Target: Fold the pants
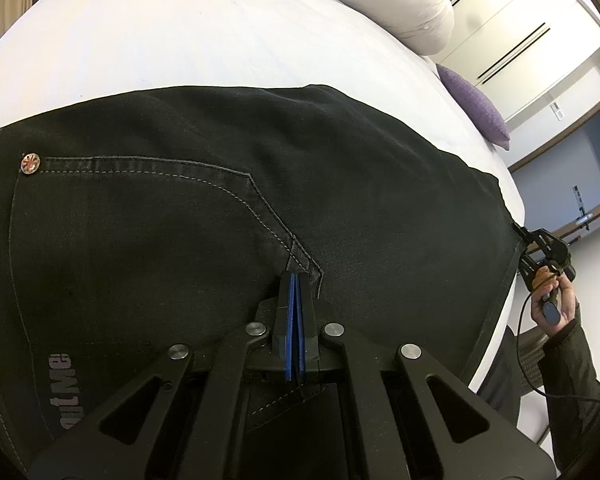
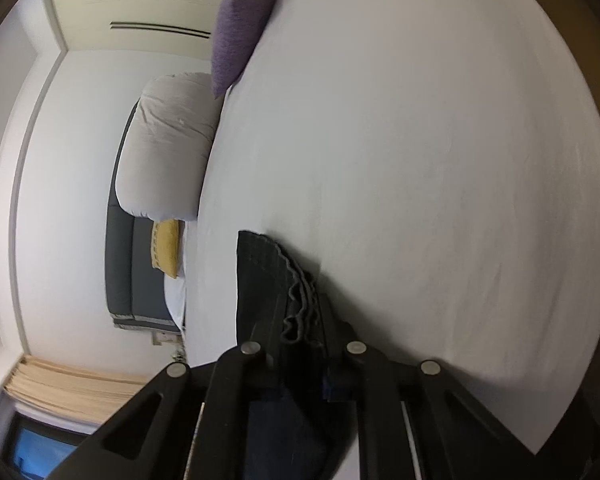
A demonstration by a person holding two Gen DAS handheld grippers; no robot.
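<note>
Lying spread across a white bed point(image 1: 188, 40), a pair of black denim pants point(image 1: 204, 216) shows its seat side, with a stitched back pocket, a small metal rivet point(image 1: 30, 162) and pale lettering near one edge. The cloth looks soft and limp yet fairly thick, so it is likely to sag and drape between any two held points, and its doubled seams and hems probably give the firmest places to pinch. The left claw point(image 1: 296, 280) is closed, its blue-lined fingers pressed together on a raised tuck of fabric at the lower corner of the pocket; it points forward and slightly down over the pants. Far to the right, at the edge of the bed, the person's right hand point(image 1: 554, 304) grips the handle of the other tool. In the right wrist view, the right claw point(image 2: 300, 312) is clamped on a bunched, rippled hem of the same dark pants, the camera rolled sideways so the bed stands like a wall. A purple cushion point(image 2: 244, 20) and a white duvet roll point(image 2: 168, 144) sit well apart from the pants.
</note>
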